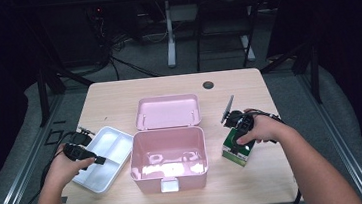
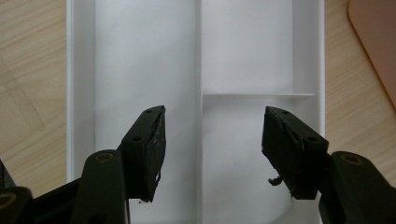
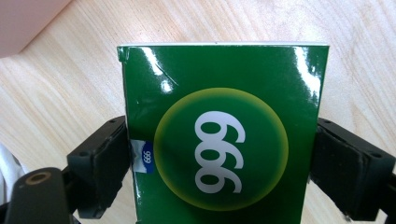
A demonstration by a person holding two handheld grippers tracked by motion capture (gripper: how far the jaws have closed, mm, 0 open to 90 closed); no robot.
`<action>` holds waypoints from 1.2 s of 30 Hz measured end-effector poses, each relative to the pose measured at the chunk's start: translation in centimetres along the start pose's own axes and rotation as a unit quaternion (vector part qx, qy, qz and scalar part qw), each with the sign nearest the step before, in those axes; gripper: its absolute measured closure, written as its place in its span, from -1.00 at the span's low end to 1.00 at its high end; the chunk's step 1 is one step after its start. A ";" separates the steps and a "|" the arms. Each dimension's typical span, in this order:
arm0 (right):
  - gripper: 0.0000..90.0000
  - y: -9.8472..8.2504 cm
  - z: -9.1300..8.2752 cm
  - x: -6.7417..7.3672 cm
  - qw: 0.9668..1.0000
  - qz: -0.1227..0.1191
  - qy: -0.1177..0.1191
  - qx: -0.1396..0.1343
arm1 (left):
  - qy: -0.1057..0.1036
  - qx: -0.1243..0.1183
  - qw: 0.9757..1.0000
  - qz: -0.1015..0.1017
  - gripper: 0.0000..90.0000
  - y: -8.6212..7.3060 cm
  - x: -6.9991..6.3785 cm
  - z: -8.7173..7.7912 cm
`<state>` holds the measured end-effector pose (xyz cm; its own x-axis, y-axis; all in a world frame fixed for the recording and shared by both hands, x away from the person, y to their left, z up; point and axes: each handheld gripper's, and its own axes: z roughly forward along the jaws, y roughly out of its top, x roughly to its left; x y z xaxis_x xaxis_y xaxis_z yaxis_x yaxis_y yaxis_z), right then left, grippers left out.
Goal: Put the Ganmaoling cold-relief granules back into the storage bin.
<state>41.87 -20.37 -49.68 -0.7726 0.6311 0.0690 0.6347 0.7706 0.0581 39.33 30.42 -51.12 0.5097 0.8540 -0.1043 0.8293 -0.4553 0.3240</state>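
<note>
A glossy green carton [image 3: 219, 93] marked "999" stands on the wooden table [image 1: 113, 101] to the right of an open pink box [image 1: 170, 182]. My right gripper [image 3: 222, 140] is shut on its two sides; from above, that gripper [image 1: 239, 139] sits over the carton [image 1: 235, 153]. A white divided tray [image 1: 110, 141] lies to the left of the pink box. My left gripper [image 1: 99, 160] hovers low over the tray's near end. In the left gripper view it [image 2: 215, 130] is open, its jaws straddling the tray's centre divider [image 2: 198, 56] with nothing between them.
The pink box's lid [image 1: 167, 112] lies flat behind the box. Inside the box are pale shapes I cannot make out. A dark round grommet [image 1: 208, 85] sits at the table's far edge. A corner of the pink box [image 2: 376, 42] lies close beside the tray.
</note>
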 end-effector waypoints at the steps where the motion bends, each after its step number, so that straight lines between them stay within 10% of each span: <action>1: -0.72 0.0 0.0 0.0 1.000 0.003 0.002 0.000 | 0.001 0.002 1.000 0.004 -0.11 0.0 0.0 0.0; 36: -0.65 -0.1 -0.4 -0.2 1.000 -0.002 -0.003 0.002 | -0.002 0.000 1.000 -0.002 -0.11 -0.1 0.1 0.0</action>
<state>42.00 -20.57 -49.34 -0.7749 0.6289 0.0624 0.6319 0.7731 0.0552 39.33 30.58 -51.17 0.5065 0.8553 -0.1093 0.8315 -0.4510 0.3243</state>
